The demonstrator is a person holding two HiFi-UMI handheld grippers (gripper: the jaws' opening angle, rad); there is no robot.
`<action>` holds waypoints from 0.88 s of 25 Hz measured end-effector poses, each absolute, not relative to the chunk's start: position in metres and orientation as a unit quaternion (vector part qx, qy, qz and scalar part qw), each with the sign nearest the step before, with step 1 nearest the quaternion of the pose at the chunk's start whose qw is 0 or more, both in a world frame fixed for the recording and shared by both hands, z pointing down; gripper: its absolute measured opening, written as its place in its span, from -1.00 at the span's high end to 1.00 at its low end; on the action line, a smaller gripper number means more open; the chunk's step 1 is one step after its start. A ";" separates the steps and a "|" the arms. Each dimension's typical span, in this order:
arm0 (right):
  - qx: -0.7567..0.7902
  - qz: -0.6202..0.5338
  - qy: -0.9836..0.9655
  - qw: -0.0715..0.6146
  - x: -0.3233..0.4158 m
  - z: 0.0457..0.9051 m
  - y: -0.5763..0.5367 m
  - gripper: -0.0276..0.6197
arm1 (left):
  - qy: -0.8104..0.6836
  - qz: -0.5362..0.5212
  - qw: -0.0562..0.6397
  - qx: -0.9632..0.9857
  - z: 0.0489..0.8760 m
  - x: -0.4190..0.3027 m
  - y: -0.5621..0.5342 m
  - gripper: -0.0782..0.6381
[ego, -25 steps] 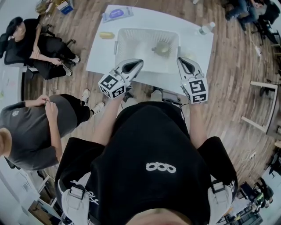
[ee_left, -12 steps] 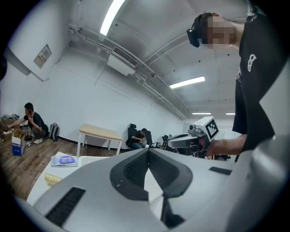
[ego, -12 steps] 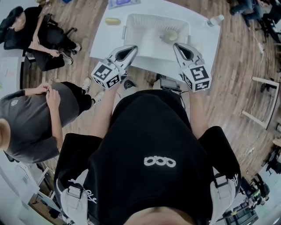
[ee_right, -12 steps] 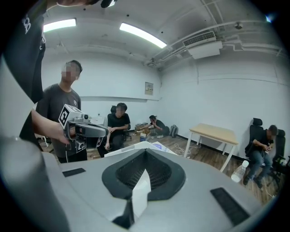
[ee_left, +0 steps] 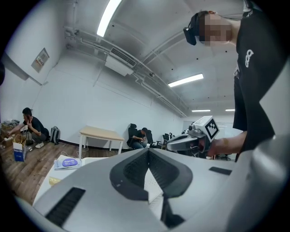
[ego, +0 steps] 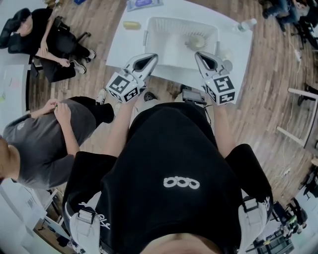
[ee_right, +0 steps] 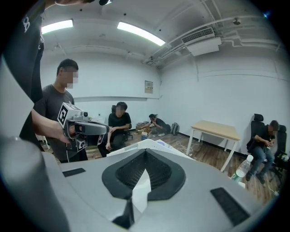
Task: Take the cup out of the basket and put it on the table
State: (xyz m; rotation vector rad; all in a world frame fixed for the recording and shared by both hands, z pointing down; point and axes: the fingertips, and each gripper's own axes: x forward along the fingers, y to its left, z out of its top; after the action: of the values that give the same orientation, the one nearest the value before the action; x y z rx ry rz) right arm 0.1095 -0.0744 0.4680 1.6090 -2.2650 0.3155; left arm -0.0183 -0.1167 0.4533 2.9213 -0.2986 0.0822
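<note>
A white basket (ego: 164, 34) stands on the white table (ego: 124, 47). Inside it, toward its right end, lies a pale cup (ego: 195, 42). My left gripper (ego: 148, 60) hangs over the table's near edge just short of the basket's left half, jaws shut and empty. My right gripper (ego: 202, 55) hovers at the basket's near right corner, also shut with nothing in it, a short way from the cup. In the left gripper view the jaws meet at the left gripper's tip (ee_left: 148, 150); in the right gripper view the right gripper's jaws (ee_right: 145, 152) are likewise closed together.
On the table lie a yellow object (ego: 131, 25), a blue-and-white packet (ego: 144, 4) and a water bottle (ego: 247, 23). A black device (ego: 193, 95) sits at the table's near edge. Two people sit at the left (ego: 39, 134), (ego: 35, 34). Wooden floor surrounds the table.
Both grippers have edged a little forward toward the basket's near rim while the view shifted. Both stay shut and empty, and the cup has not moved.
</note>
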 end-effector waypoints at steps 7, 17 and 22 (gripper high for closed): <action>0.584 0.122 -0.786 0.164 0.122 0.472 -0.065 0.84 | -0.037 0.086 0.025 0.995 0.456 0.027 -0.117 0.76; 0.632 0.162 -0.746 0.134 0.168 0.489 -0.039 0.84 | 0.105 0.223 -0.078 0.966 0.515 0.149 -0.128 0.76; 0.656 0.174 -0.723 0.132 0.200 0.493 -0.023 0.84 | 0.165 0.322 -0.106 0.926 0.588 0.190 -0.129 0.75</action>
State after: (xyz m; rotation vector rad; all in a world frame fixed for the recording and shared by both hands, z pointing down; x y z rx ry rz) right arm 0.2002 -0.0234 0.4934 1.9045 -2.0977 0.5038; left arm 0.1905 -0.1288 0.5877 3.1254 0.5553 1.0861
